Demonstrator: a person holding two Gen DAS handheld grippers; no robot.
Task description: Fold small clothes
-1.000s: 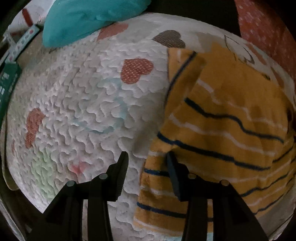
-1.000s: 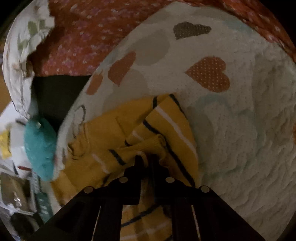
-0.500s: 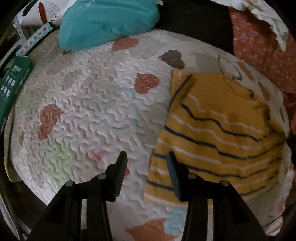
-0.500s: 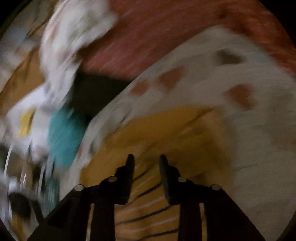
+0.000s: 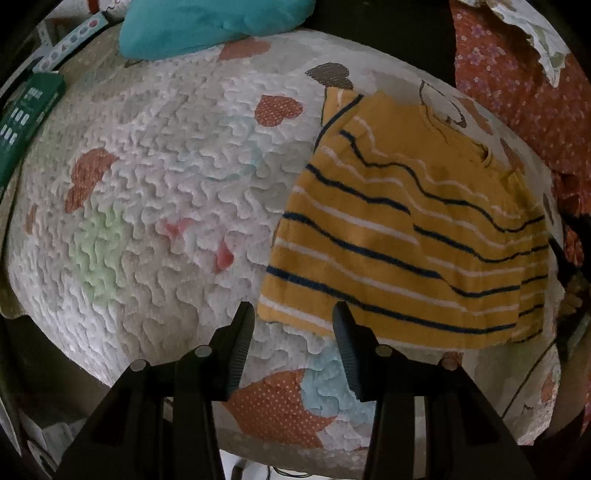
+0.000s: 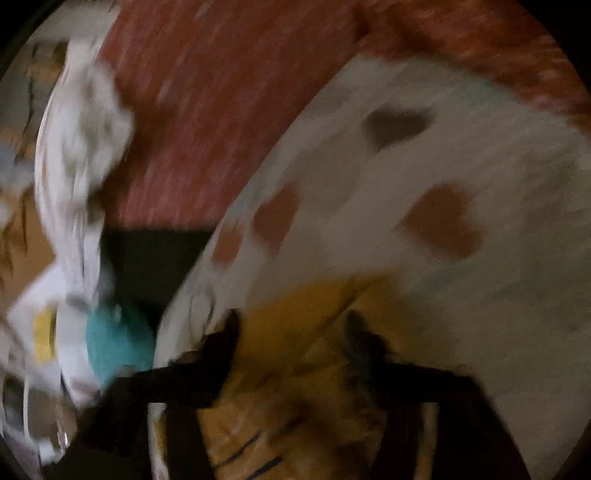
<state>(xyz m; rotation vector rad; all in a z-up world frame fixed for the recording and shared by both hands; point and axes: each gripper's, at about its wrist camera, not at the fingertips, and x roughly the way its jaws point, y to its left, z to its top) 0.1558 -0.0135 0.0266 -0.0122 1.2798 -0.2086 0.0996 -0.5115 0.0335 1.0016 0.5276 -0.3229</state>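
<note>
In the left wrist view, the left gripper sits at the bottom middle of the frame, pointing up and forward over the bed. Its 2 black fingers are spread wide apart, and nothing is between them. The yellow striped shirt lies flat on the right side of the frame, on the white quilt with hearts. The shirt's lower left corner is just above the gap between the fingers, near the right finger, and I cannot tell if it touches. A teal cushion rests at the top edge of the quilt, in the upper left. A green box sits at the far left edge. Red flowered cloth fills the upper right. The right wrist view is very blurry. The right gripper is at the bottom middle, with its 2 dark fingers parted and no cloth pinched between the tips. It hangs over the yellow shirt, which fills the bottom middle. The quilt spreads to the right, the red cloth is at the top, and the teal cushion is at the lower left.
</note>
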